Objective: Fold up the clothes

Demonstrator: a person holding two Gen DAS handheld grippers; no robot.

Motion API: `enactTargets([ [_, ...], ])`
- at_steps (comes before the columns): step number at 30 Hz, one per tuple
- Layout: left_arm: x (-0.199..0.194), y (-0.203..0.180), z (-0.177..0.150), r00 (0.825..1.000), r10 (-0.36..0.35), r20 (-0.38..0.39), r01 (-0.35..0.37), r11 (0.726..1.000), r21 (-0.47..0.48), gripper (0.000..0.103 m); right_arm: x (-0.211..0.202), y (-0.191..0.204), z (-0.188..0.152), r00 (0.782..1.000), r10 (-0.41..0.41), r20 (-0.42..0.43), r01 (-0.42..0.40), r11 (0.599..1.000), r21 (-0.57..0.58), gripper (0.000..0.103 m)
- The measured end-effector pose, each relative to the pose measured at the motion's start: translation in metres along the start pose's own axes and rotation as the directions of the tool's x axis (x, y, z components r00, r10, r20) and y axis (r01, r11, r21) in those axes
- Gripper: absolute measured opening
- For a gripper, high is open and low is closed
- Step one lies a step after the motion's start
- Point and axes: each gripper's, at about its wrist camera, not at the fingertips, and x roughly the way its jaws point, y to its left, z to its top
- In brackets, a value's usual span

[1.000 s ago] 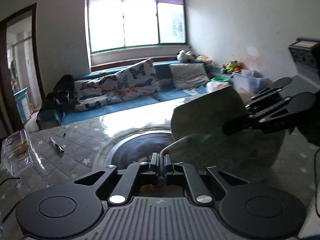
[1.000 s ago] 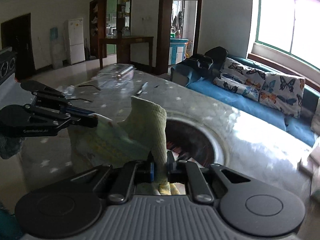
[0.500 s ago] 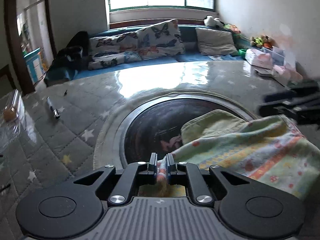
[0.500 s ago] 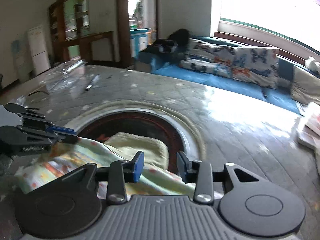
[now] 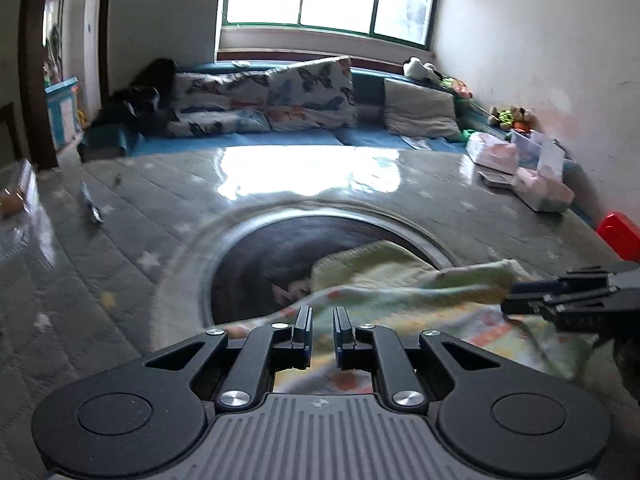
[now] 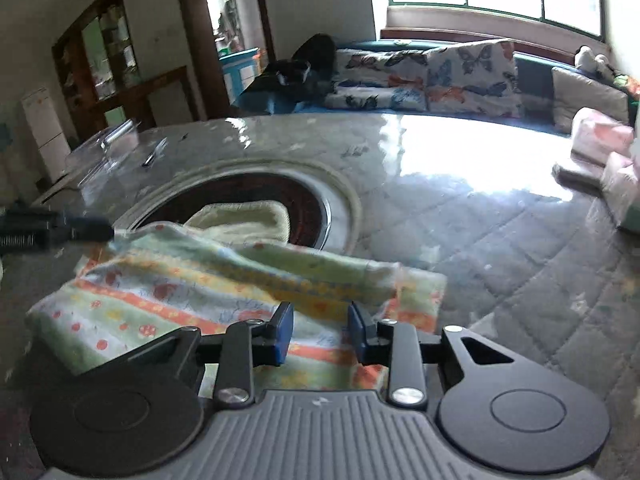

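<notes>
A small pale-green garment with orange stripes and red dots (image 6: 168,300) lies folded on the quilted table, its far edge over the round dark inset. It also shows in the left wrist view (image 5: 400,304). My left gripper (image 5: 322,332) is open just above the cloth's near edge, holding nothing. My right gripper (image 6: 320,330) is open over the cloth's right part, holding nothing. The right gripper shows at the right of the left wrist view (image 5: 560,300). The left gripper shows at the left edge of the right wrist view (image 6: 52,228).
The round dark inset (image 5: 280,256) sits in the quilted table top (image 5: 120,264). A clear plastic box (image 5: 20,208) and a pen (image 5: 90,204) lie at the left. Pink boxes (image 5: 532,184) and a red object (image 5: 620,236) are at the right. A sofa (image 5: 260,104) stands behind.
Both grippers lowered the held-up garment onto the table. The right gripper opened first, then the left gripper opened and let go. The cloth now lies flat and folded.
</notes>
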Motion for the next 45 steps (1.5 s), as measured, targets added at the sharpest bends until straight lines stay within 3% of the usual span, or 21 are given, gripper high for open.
enactTargets([
  [4,0.015,-0.006,0.002,0.999,-0.034,-0.033,0.033,0.999,-0.015,0.013,0.002,0.008,0.015,0.999,0.023,0.028,-0.023,1.000,-0.007,0.031],
  [9,0.036,-0.010,0.002,0.998,-0.031,-0.062,0.029,0.999,-0.032,0.013,0.033,0.020,0.024,0.999,0.041,-0.001,-0.041,0.999,0.001,0.031],
  [13,0.048,-0.004,0.002,0.997,-0.026,-0.071,0.022,0.998,-0.062,0.013,0.055,0.020,0.026,1.000,-0.012,-0.027,0.013,0.999,0.030,0.029],
  [18,0.047,0.005,0.004,0.998,-0.012,-0.057,0.006,0.994,-0.109,0.015,0.052,0.024,0.025,0.999,-0.046,-0.004,0.046,0.999,0.000,0.032],
  [21,0.038,0.009,0.003,0.999,-0.015,-0.037,0.010,0.992,-0.128,0.020,0.040,0.025,0.024,1.000,-0.019,0.009,0.019,1.000,0.011,0.033],
  [24,0.024,0.007,-0.001,0.999,-0.029,-0.024,0.026,0.992,-0.127,0.020,0.028,0.035,0.019,0.999,0.036,0.014,-0.036,0.999,-0.019,0.045],
  [31,-0.017,-0.020,-0.027,0.997,-0.072,0.018,0.073,0.997,-0.036,0.027,0.009,0.079,0.001,0.994,0.108,0.008,-0.106,0.985,-0.134,0.059],
  [33,-0.026,-0.028,-0.036,0.996,-0.081,0.030,0.082,0.997,-0.012,0.030,0.004,0.090,-0.005,0.994,0.105,0.015,-0.101,0.980,-0.170,0.072],
  [39,-0.036,-0.032,-0.058,0.996,-0.079,0.041,0.080,0.997,-0.008,0.037,0.002,0.109,-0.025,0.998,0.046,0.030,-0.037,0.967,-0.251,0.083],
  [45,-0.035,-0.028,-0.072,0.998,-0.049,0.042,0.050,0.998,-0.030,0.044,0.003,0.108,-0.039,0.999,0.018,0.033,-0.009,0.967,-0.255,0.091],
])
